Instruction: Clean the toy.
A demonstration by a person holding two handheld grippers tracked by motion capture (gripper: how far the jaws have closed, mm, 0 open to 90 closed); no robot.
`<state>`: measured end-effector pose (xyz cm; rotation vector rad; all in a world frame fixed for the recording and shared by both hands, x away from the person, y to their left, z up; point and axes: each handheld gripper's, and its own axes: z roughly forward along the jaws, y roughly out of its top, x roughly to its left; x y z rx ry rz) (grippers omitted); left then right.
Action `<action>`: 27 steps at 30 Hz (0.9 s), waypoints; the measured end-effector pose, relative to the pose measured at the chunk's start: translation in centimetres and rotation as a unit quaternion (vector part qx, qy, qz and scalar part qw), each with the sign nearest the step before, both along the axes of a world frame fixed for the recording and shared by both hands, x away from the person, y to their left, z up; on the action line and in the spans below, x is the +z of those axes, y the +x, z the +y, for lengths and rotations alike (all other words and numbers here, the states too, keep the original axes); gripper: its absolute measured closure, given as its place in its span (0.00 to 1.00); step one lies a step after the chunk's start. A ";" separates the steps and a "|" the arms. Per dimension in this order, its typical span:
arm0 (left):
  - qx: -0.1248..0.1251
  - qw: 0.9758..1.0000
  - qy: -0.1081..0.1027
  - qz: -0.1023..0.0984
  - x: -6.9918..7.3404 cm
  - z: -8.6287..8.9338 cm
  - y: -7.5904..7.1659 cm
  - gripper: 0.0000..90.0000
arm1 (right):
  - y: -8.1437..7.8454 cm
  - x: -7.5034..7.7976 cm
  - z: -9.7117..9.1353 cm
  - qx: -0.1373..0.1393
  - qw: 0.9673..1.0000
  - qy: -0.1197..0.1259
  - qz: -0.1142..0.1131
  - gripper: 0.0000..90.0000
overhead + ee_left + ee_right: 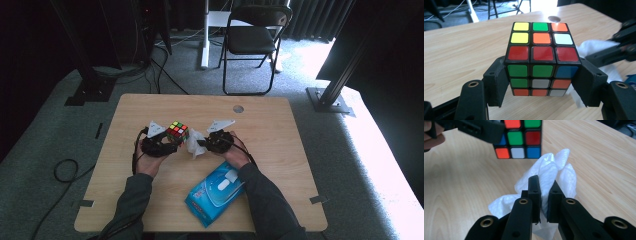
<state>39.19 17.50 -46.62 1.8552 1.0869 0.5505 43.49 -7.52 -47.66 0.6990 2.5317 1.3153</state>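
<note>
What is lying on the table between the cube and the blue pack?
A crumpled white wipe, pinched in the right tool. It sits beside the cube, with the pack nearer the person. The high view shows this best.

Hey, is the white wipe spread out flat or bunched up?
Bunched up. The white wipe stands crumpled in folds, pinched in the right gripper beside the cube, not lying flat on the table.
</note>
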 end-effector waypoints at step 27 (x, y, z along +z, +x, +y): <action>0.138 0.989 0.036 0.023 -4.1 0.9 0.7 0.38 | 0.1 -0.2 0.0 -0.009 1.000 -0.005 0.000 0.93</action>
